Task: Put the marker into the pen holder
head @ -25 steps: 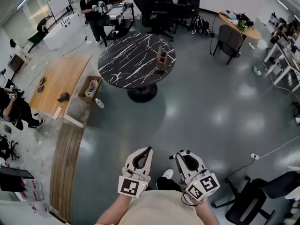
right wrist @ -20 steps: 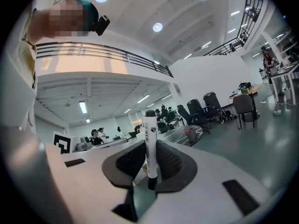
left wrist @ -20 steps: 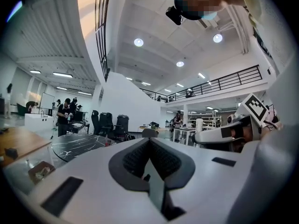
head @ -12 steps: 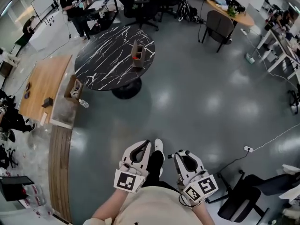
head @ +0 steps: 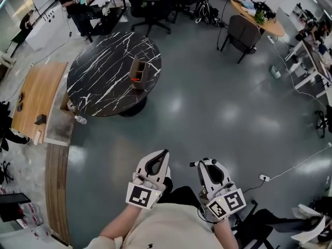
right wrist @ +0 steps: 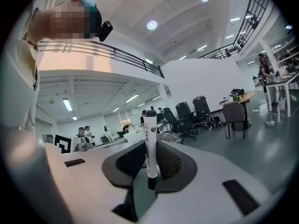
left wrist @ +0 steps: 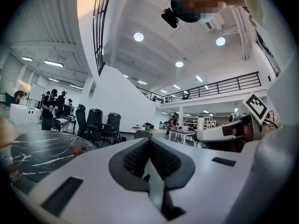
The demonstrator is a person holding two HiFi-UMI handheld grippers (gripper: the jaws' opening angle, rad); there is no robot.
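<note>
Here the right gripper (head: 207, 165) is clenched on a white marker with a black cap (right wrist: 150, 129). The marker stands upright between the dark ribbed pads (right wrist: 131, 160), and its capped end rises above the jaw tips. The left gripper (head: 164, 153) has its jaws pressed together with nothing between them. Both grippers are held low and side by side, slightly apart, just in front of the person's cream-coloured shirt (head: 171, 231). The brown box-shaped pen holder (head: 137, 71) stands on the round black marble table with white veins (head: 98, 87), with something red showing inside it. The table is well apart from the grippers, up and to the left across the glossy grey floor (head: 223, 108).
</note>
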